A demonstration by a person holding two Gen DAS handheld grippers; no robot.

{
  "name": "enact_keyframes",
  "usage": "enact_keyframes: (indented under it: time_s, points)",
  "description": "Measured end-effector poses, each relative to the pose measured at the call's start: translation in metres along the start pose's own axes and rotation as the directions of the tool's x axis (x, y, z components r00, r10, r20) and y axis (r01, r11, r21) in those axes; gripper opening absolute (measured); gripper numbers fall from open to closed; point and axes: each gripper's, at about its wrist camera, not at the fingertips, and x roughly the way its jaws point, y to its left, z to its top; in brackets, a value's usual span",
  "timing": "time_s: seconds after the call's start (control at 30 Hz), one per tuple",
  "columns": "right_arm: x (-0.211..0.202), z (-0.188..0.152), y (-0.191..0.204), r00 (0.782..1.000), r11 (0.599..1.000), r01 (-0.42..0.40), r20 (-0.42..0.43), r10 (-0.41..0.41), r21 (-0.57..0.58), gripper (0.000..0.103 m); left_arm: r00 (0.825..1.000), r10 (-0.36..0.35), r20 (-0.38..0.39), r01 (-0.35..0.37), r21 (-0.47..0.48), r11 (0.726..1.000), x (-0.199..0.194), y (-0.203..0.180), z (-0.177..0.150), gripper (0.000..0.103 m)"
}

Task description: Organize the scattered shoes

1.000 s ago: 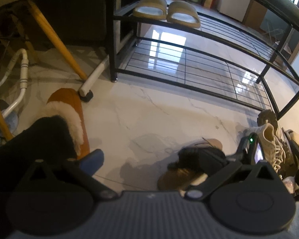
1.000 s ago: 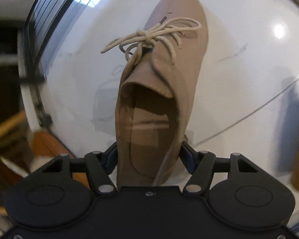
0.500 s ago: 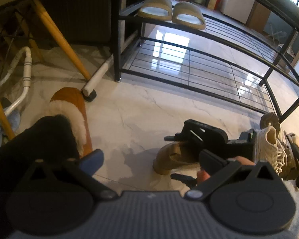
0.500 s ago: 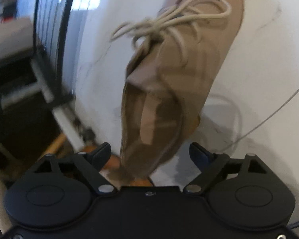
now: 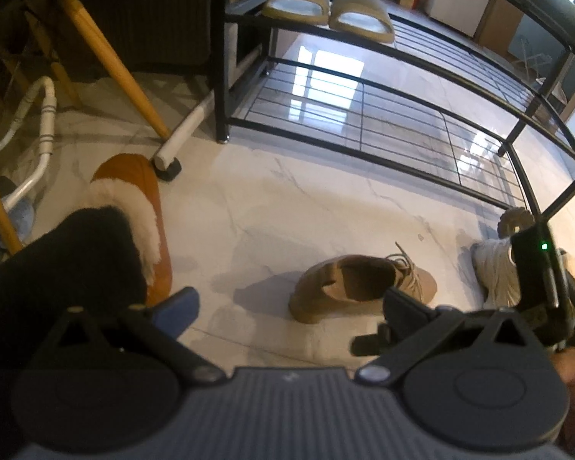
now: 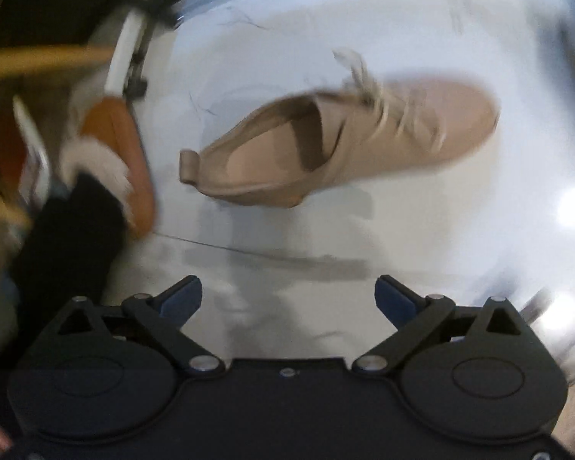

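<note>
Released since before, the tan shoe (image 6: 337, 149) lies on the floor (image 5: 287, 207); right gripper (image 6: 287, 299) spread empty; left gripper (image 5: 287, 308) spread too.

A glossy white marble-patterned floor (image 5: 287, 207) fills the middle of the left wrist view. On it, lower centre, stands a tan suede lace-up shoe (image 5: 360, 287); at lower left an orange slipper with white fleece lining (image 5: 142, 199); at right edge a cream mesh sneaker (image 5: 494, 272). A black metal wire shoe rack (image 5: 402, 115) stands upper right, its middle shelf bearing two olive foam slides (image 5: 326, 5).
</note>
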Motion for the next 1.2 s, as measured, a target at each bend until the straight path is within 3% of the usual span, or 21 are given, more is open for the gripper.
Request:
enact_keyframes:
  time_s: [0.07,0.13,0.23,0.3,0.57,0.83,0.9,0.93,1.0,1.2]
  points:
    - [-0.005,0.002,0.008,0.994,0.979,0.107,0.041,-0.102,-0.174,0.1,1.0,0.003,-0.012,-0.003,0.012,1.0,0.002,-0.002,-0.002,0.102]
    - [-0.004,0.004,0.017,0.976,0.909,0.218,0.095,-0.197,-0.356,0.1,1.0,0.006,-0.021,-0.005,0.023,1.0,0.004,-0.004,-0.004,0.102]
    - [0.007,0.0,0.023,0.967,0.791,0.249,0.095,-0.237,-0.559,0.1,1.0,0.004,-0.03,-0.003,0.026,1.0,0.005,-0.004,-0.005,0.102]
    - [0.017,-0.002,0.024,0.965,0.736,0.244,0.079,-0.251,-0.631,0.1,1.0,0.004,-0.031,-0.003,0.022,1.0,0.005,-0.005,-0.005,0.102]
    - [0.054,0.016,0.027,0.951,0.717,0.267,0.056,-0.304,-0.644,0.1,0.999,-0.001,-0.053,0.002,0.024,1.0,0.007,-0.008,-0.006,0.102]
    - [0.088,0.015,0.027,0.894,0.556,0.39,0.158,-0.419,-0.734,0.1,0.998,0.0,-0.062,0.002,0.025,1.0,0.009,-0.009,-0.006,0.102]
    - [0.092,0.016,0.024,0.886,0.548,0.401,0.16,-0.434,-0.734,0.095,0.998,0.0,-0.061,0.001,0.026,1.0,0.009,-0.01,-0.006,0.102]
    - [0.091,0.017,0.023,0.886,0.564,0.407,0.159,-0.436,-0.719,0.087,0.998,0.002,-0.061,0.0,0.026,1.0,0.009,-0.01,-0.006,0.102]
    - [0.087,0.018,0.02,0.888,0.616,0.413,0.145,-0.437,-0.671,0.075,0.998,0.004,-0.06,-0.002,0.027,1.0,0.01,-0.009,-0.007,0.102]
    - [0.074,0.022,0.009,0.896,0.753,0.421,0.102,-0.433,-0.506,0.069,0.999,0.011,-0.048,-0.009,0.026,1.0,0.009,-0.009,-0.006,0.102]
